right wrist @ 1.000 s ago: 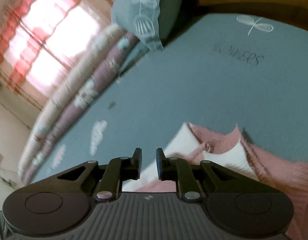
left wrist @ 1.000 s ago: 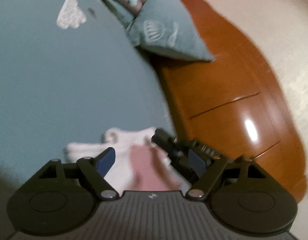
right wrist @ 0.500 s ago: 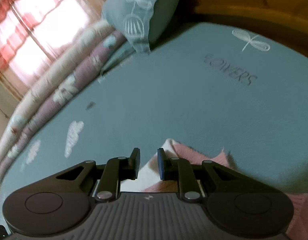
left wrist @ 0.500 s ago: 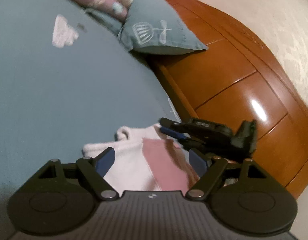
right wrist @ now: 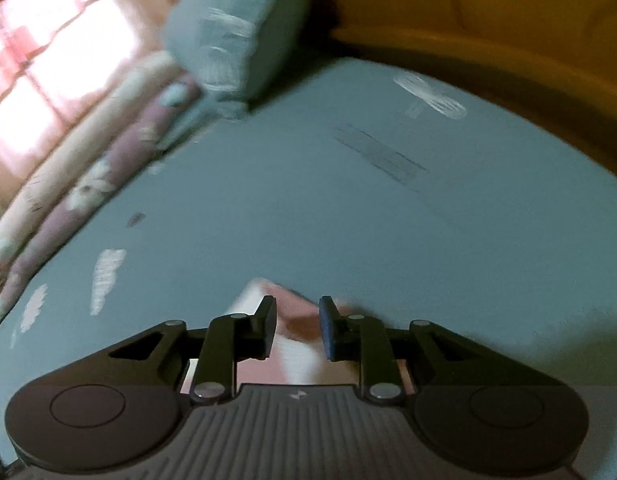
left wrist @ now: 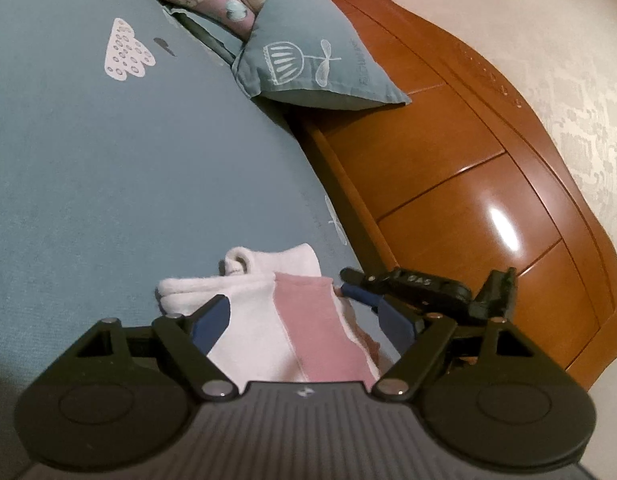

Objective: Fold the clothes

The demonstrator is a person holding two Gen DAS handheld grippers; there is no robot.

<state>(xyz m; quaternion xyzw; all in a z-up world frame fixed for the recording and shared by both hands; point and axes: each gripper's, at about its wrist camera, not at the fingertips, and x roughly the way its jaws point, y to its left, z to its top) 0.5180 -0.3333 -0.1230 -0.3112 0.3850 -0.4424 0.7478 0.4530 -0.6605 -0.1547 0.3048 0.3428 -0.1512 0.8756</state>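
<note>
Left wrist view: garment (left wrist: 284, 320) folded on bed (left wrist: 108, 180), just ahead of left gripper (left wrist: 304, 320), jaws spread, empty. Right gripper (right wrist: 296, 328) beside garment's headboard-side edge, jaws just parting, pinching nothing.

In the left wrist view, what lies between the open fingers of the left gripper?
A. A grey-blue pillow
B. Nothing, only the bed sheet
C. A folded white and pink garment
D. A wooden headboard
C: the folded white and pink garment lies on the bed sheet between the fingers of the left gripper, whose jaws stand wide apart.
</note>
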